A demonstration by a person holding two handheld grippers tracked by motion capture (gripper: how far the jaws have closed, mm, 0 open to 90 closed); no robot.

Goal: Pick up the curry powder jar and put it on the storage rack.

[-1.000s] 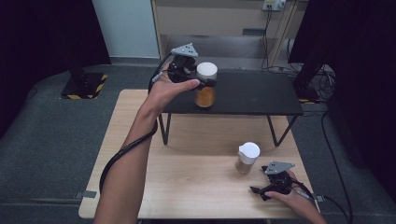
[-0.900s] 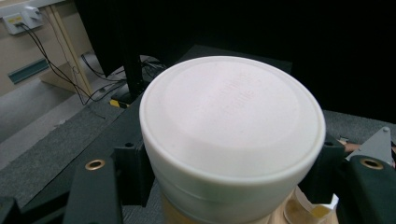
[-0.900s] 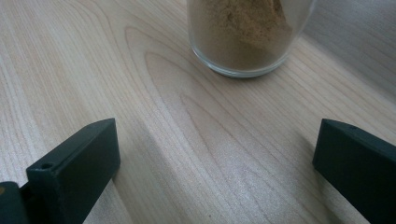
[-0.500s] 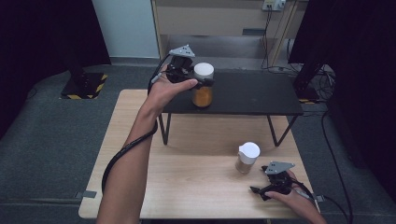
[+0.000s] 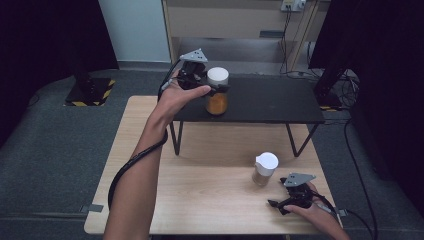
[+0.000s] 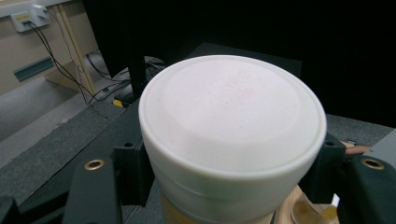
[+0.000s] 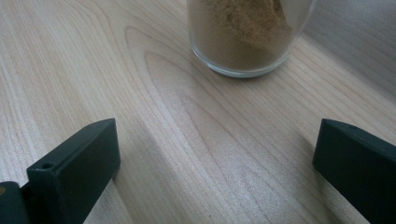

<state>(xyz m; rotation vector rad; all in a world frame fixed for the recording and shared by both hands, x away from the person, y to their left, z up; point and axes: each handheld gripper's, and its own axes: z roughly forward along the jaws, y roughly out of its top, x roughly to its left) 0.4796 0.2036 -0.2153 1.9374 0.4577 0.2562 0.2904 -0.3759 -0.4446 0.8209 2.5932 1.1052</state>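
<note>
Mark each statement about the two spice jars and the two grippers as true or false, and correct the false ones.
1. The left gripper grips the orange-filled jar below its white lid. True.
2. The brown-filled jar stands on the black shelf. False: it stands on the wooden table.
3. The right gripper is open. True.
4. The right gripper holds the brown-filled jar. False: they are apart.

Dim, dark-edged room; soft close-ups, even tabletop light.

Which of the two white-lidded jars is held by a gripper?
The orange-filled jar on the black shelf, clamped by the left gripper; the brown-filled jar stands free.
</note>
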